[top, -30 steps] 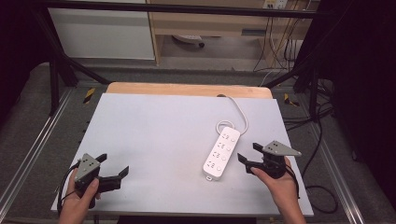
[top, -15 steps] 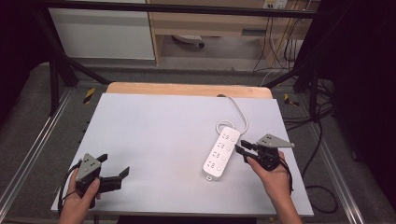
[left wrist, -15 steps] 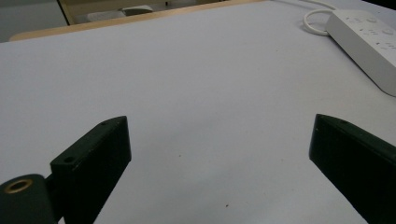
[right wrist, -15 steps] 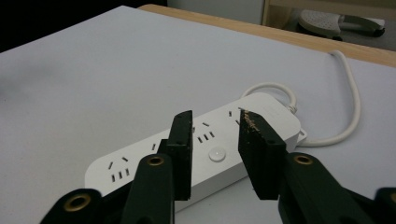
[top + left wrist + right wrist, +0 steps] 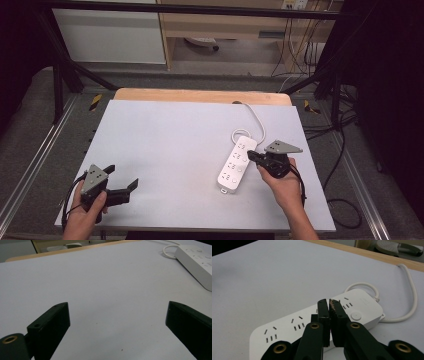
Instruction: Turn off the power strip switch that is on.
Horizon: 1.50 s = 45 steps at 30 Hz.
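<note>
Power strip (image 5: 236, 163), white, flat at the table's (image 5: 170, 145) right side, cord (image 5: 254, 116) looping behind; right gripper (image 5: 251, 156) pinched empty above its sockets, likely to press the button (image 5: 354, 315); left gripper (image 5: 124, 186) idle, jaws wide, near front-left corner.

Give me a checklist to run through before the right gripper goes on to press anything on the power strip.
1. Right gripper jaws shut with nothing between them: ok; they have just closed.
2. Tips over the power strip: ok in the right gripper view, near its switch end.
3. Tips lined up with the round button: not ok, the button lies a little to the side of them.
4. Tips touching the strip: cannot tell.
5. Cord clear of the gripper: ok, it loops off the far end.
6. Left gripper out of the way: ok, open above bare table at the near left.
</note>
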Tool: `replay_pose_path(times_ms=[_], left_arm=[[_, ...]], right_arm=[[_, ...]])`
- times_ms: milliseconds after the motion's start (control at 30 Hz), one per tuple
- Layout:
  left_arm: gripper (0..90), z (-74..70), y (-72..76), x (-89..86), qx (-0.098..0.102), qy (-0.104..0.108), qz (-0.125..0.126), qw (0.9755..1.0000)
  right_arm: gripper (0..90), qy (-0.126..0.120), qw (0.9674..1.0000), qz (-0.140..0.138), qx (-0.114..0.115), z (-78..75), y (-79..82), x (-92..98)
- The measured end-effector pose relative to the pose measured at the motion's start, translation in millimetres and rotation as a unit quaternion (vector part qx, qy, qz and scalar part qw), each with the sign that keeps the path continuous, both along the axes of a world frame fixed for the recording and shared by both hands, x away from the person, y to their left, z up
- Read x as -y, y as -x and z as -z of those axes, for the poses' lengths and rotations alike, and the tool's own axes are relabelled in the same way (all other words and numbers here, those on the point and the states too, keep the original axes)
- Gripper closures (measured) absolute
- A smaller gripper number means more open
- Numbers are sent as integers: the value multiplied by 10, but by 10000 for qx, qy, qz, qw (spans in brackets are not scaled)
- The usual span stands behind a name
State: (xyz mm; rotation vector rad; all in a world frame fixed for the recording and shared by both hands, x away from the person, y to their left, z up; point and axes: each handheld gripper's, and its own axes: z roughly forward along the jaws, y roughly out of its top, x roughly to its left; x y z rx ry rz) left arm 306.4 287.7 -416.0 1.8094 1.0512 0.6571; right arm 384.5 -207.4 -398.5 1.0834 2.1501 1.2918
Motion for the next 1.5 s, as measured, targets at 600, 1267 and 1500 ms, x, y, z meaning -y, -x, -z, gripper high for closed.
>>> replay_pose_path(times_ms=[600, 1267, 1500], left_arm=[[54, 7, -2, 5, -35, -30, 4, 10000], [54, 13, -4, 7, -51, -55, 13, 10000], [54, 14, -4, 7, -58, -71, 21, 10000]], right_arm=[[900, 152, 9998, 77, -131, 123, -140, -84], [900, 421, 9984, 137, -364, 224, -224, -125], [900, 462, 9981, 114, -394, 239, -233, -134]])
